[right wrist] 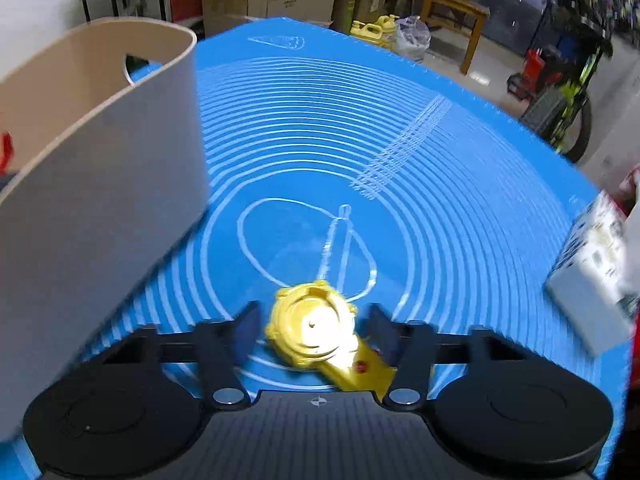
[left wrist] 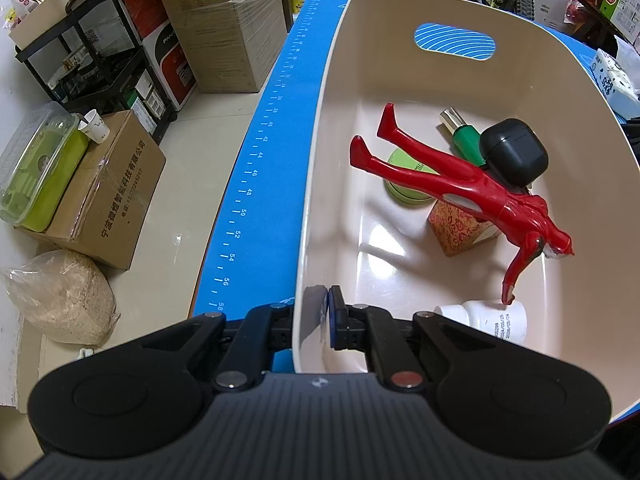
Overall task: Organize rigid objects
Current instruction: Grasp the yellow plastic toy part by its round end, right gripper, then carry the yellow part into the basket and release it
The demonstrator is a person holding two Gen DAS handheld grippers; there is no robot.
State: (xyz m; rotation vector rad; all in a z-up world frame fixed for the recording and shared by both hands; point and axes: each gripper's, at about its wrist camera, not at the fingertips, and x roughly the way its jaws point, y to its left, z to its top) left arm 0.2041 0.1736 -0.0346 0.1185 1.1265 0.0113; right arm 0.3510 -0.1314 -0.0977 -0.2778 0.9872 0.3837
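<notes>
1. In the left wrist view, the left gripper (left wrist: 320, 312) is clamped on the near wall of the beige bin (left wrist: 316, 184); one finger is outside and mostly hidden behind the rim, and only the inner pad shows.
2. Only this view looks into the bin: a red figure (left wrist: 460, 188) lies slantwise across a green disc (left wrist: 404, 180), a patterned box (left wrist: 460, 228) and a dark rounded case (left wrist: 514, 152), each partly covered by it. A green bottle with a shiny cap (left wrist: 464, 134) is tucked behind the case, and a white bottle (left wrist: 488, 318) lies near the front wall, its neck cut by the gripper's arm.
3. The bin floor is bare on its left half; the blue mat (left wrist: 256, 184) shows as a narrow strip along the table's left edge.
4. In the right wrist view (blurred throughout), the right gripper (right wrist: 314, 330) straddles a gold toy (right wrist: 316, 328) lying on the mat just right of the bin's outer wall. Both pads stand close beside it, and a sliver of gap seems to remain on each side, so it is not yet grasped.
5. The toy's flat gold tail with a red spot runs under the right finger and is partly hidden.
6. Beyond the toy the mat lies open to its far edge; a white carton (right wrist: 592, 280) sits at the right edge, cut off by the frame.
</notes>
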